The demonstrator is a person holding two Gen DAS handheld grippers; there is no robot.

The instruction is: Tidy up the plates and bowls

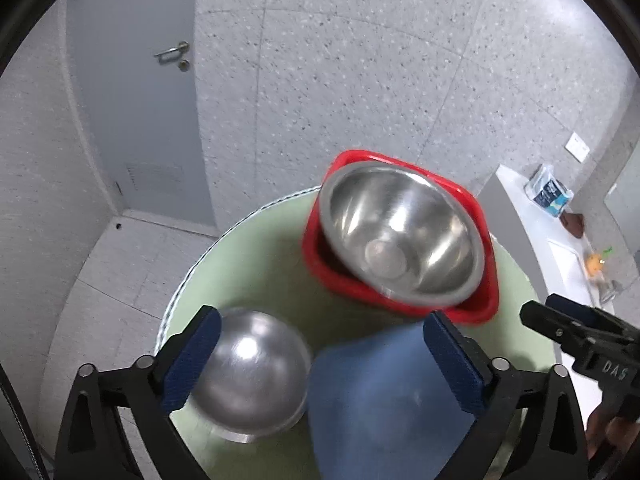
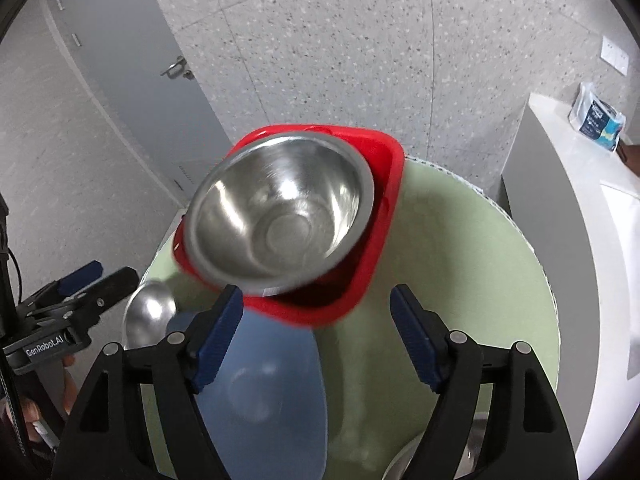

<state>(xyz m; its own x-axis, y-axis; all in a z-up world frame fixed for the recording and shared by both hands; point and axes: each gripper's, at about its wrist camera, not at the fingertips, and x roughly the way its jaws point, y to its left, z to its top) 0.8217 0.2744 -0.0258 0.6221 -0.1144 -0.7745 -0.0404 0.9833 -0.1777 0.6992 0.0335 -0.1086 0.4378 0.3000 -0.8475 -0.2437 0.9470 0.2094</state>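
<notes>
Left hand-held gripper (image 1: pixel 320 360) w/ fingers spread, grasping nothing, above the round green surface (image 1: pixel 256 264). Small steel bowl (image 1: pixel 252 376) sits upside-down at left, just beside a blue plate (image 1: pixel 384 400). Behind them, big steel bowl (image 1: pixel 400 232) tilts inside a red dish (image 1: pixel 320 264) near the far edge. Right hand-held gripper (image 2: pixel 316 332) also released, hovering over the blue plate & red dish's near rim.

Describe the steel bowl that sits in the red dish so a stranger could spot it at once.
On the round green table, find the red dish at the far edge. The bowl sits in it, open side up. The other steel bowl lies upside down, beside the blue plate.
</notes>
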